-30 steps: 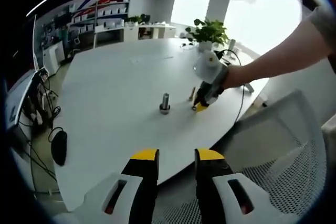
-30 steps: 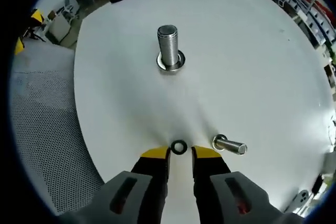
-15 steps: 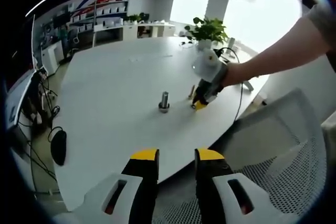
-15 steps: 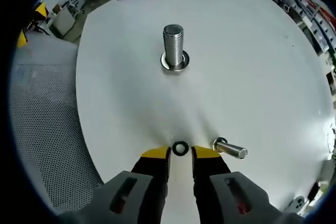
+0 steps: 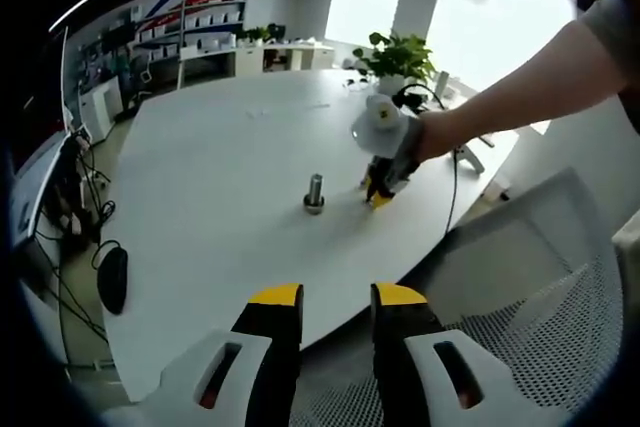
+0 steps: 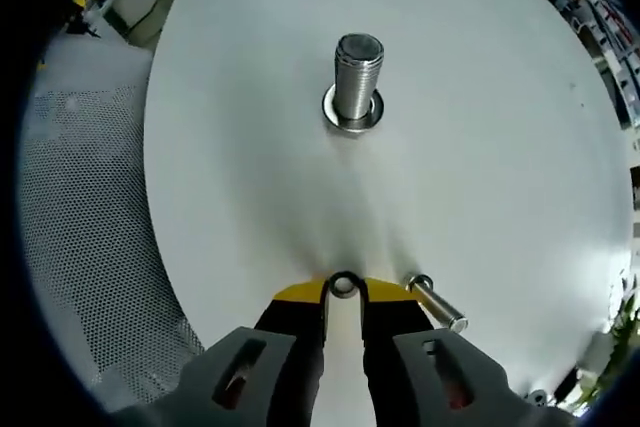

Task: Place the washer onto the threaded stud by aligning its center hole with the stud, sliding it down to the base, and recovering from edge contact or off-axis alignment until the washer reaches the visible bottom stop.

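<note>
left gripper view, position: off the near edge of the white table (image 5: 200, 177), above a mesh chair (image 5: 520, 347), held back from the work.
left gripper view, facing: across the tabletop toward shelves, a potted plant (image 5: 400, 55) and bright windows; its own jaws rise at the bottom.
left gripper view, nearness: far; the threaded stud (image 5: 315, 192) looks small mid-table.
right gripper view, position: low over the table (image 6: 500, 147), tilted steeply downward.
right gripper view, facing: along its jaws toward the threaded stud (image 6: 356, 92).
right gripper view, nearness: close; the washer (image 6: 343, 284) sits at the jaw tips, a loose bolt (image 6: 437, 304) just beside.
shared: the stud, the tabletop, and the right gripper (image 5: 378, 195), seen from outside in the left gripper view.
</note>
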Demonstrator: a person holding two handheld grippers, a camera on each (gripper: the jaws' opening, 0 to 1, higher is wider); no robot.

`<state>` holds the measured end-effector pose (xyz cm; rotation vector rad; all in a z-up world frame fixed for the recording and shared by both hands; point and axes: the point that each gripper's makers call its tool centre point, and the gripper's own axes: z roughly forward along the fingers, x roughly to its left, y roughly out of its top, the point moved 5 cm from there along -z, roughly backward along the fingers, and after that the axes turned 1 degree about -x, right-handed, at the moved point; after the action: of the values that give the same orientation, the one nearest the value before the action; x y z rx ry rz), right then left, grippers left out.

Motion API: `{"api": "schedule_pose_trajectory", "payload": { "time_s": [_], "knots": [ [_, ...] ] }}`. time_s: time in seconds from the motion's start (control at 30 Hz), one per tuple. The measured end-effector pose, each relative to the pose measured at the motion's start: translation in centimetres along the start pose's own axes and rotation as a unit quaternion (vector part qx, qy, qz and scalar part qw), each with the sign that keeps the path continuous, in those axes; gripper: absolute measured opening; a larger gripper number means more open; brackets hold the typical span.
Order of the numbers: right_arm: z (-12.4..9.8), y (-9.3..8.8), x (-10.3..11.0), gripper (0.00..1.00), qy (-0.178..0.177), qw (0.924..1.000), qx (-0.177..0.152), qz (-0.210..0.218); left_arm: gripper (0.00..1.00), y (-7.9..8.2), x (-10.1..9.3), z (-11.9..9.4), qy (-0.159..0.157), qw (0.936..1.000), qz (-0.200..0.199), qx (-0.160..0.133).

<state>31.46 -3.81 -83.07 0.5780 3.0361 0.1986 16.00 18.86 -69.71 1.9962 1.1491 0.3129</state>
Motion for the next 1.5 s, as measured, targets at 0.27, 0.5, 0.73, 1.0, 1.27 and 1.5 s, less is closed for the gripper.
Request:
{"api": "schedule_pose_trajectory", "payload": {
  "time_s": [0.27,0.5,0.73,1.0,1.27,1.5],
  "knots": [
    [-0.2,-0.8,0.3,0.14,-0.017,0.9971,-0.065,0.035,0.25,0.1,0.1,-0.1,0.003,1.0,-0.002,-0.006],
    [-0.2,-0.9,0.3,0.14,-0.02,0.9948,-0.081,0.059,0.25,0.1,0.0,0.0,0.0,1.0,0.001,-0.004],
    [-0.2,-1.0,1.0,0.13,-0.026,0.994,-0.084,0.065,0.25,0.3,-0.1,-0.2,-0.001,0.9999,0.002,-0.01],
    [-0.4,-1.5,1.7,0.13,-0.023,0.9945,-0.076,0.068,0.25,0.3,-0.1,-0.1,-0.003,0.9999,0.003,-0.013],
    [-1.3,-2.6,1.1,0.13,-0.03,0.9935,-0.078,0.078,0.25,0.3,-0.1,-0.2,-0.003,0.9999,0.003,-0.014],
    [-3.1,-3.3,-1.0,0.13,-0.051,0.9867,-0.1,0.117,0.25,0.4,-0.1,-0.2,-0.002,0.9999,0.002,-0.016]
  ]
}}
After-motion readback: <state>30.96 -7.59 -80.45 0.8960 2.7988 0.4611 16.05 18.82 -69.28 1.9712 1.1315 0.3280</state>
